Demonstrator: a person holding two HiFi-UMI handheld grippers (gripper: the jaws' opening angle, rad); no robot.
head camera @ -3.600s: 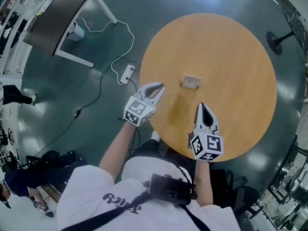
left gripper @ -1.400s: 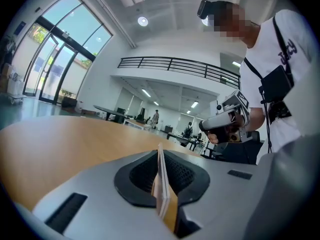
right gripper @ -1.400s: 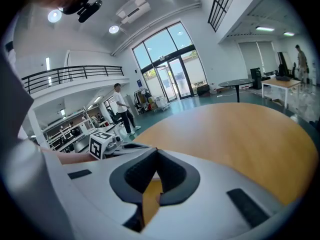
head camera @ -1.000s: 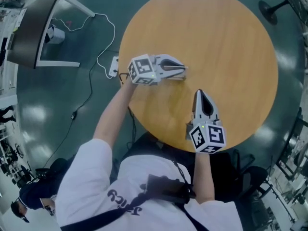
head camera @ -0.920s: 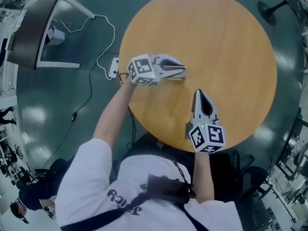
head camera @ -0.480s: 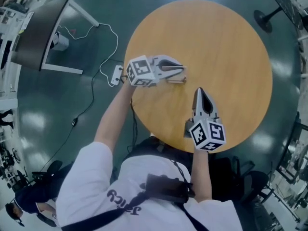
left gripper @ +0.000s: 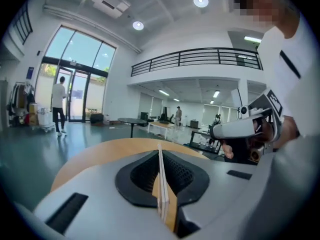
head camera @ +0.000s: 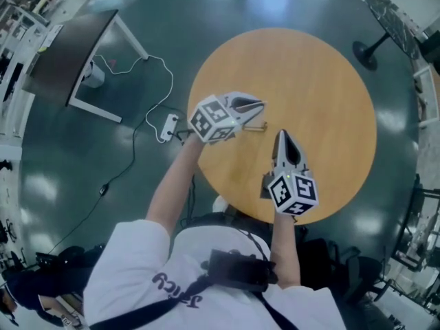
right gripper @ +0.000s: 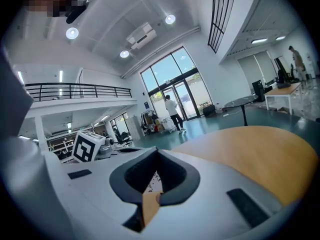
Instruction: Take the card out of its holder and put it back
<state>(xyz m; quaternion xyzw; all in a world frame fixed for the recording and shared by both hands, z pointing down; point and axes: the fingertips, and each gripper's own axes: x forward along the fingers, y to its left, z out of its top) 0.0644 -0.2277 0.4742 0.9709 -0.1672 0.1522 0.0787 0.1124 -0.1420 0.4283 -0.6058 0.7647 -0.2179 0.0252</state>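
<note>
While the right gripper [head camera: 280, 135] is closed empty, the left gripper [head camera: 260, 106] pinches the card holder [left gripper: 161, 184] edge-up, lengthwise between its jaws.

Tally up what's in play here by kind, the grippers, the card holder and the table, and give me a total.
Grippers: 2, the left gripper and the right gripper
Card holder: 1, clamped in the left gripper
Round wooden table: 1
Total: 4

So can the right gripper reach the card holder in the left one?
Probably yes: the card holder sticks out of the left gripper, close ahead of the right gripper, with nothing between them. The right jaws look shut, though, so they must open first.
</note>
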